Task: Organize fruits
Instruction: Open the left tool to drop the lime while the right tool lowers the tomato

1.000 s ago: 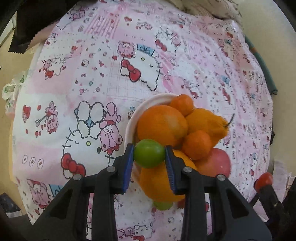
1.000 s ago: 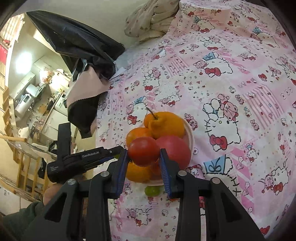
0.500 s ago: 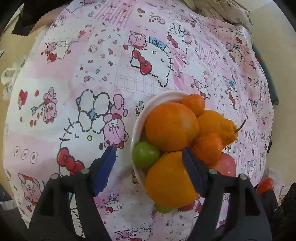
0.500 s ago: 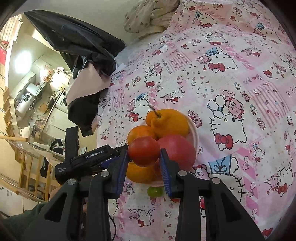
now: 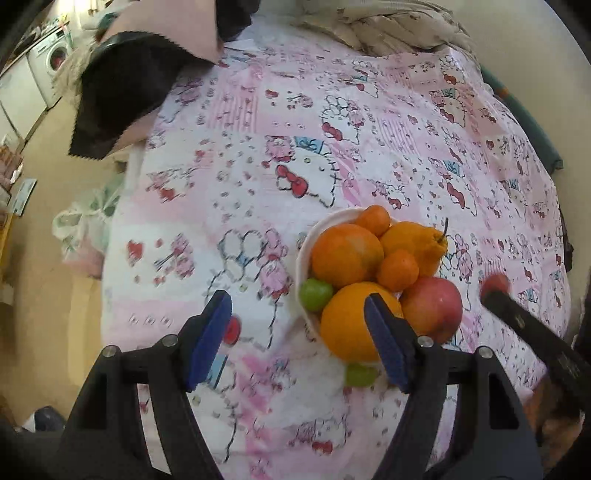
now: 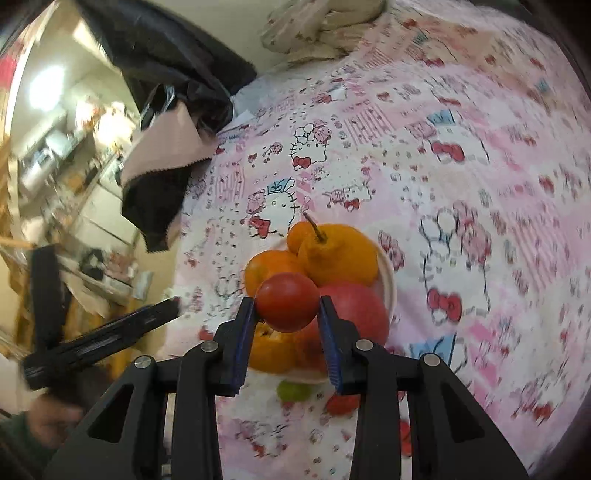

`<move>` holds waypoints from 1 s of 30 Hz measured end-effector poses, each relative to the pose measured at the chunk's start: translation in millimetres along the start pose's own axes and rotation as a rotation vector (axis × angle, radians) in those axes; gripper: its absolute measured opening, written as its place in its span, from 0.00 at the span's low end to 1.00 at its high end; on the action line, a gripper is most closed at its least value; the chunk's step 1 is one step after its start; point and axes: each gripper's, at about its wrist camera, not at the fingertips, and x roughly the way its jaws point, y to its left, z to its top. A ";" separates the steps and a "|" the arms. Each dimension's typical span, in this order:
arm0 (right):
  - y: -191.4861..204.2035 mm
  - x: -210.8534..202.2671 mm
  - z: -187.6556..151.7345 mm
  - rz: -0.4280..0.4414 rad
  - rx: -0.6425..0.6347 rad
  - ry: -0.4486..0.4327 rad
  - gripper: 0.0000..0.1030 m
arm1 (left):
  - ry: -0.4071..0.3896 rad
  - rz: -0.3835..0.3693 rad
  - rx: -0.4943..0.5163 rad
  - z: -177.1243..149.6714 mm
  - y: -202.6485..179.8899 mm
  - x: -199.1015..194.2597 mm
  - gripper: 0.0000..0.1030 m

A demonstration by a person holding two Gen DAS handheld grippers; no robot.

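A white bowl (image 5: 303, 246) on the pink Hello Kitty cloth is piled with oranges (image 5: 346, 250), a stemmed orange citrus (image 5: 419, 242), a red apple (image 5: 433, 303) and a green fruit (image 5: 314, 293) at its left rim. My left gripper (image 5: 298, 334) is open and empty, just in front of the bowl. My right gripper (image 6: 287, 308) is shut on a small red tomato (image 6: 287, 301), held above the near side of the bowl (image 6: 388, 280). A second green fruit (image 5: 360, 373) lies on the cloth by the bowl; it also shows in the right wrist view (image 6: 293, 390).
A black and pink cloth (image 5: 122, 92) hangs over the table's far left edge. Crumpled beige fabric (image 5: 388, 33) lies at the far edge. A small red fruit (image 6: 341, 404) sits on the cloth near the bowl. The table drops off to the floor on the left.
My left gripper opened, left the green fruit at the bowl's left rim and pulled back. My right gripper kept its hold on the tomato and shifted a little.
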 end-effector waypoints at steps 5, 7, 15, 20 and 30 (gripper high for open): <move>13.5 35.1 11.0 -0.103 -0.118 0.029 0.35 | -0.011 -0.011 -0.024 -18.8 9.6 -10.0 0.69; 15.4 43.6 12.4 -0.127 -0.137 0.027 0.35 | -0.032 0.003 -0.003 -24.1 5.8 -6.5 0.69; 15.5 59.8 7.0 -0.143 -0.132 0.045 0.37 | -0.066 0.043 0.051 -24.5 -12.5 2.5 0.69; 14.1 53.4 5.7 -0.127 -0.106 0.024 0.55 | -0.055 0.020 0.072 -28.0 -20.8 2.9 0.69; 14.8 32.3 9.5 -0.164 -0.112 -0.049 0.56 | -0.114 0.063 0.058 -30.9 -15.2 -3.5 0.69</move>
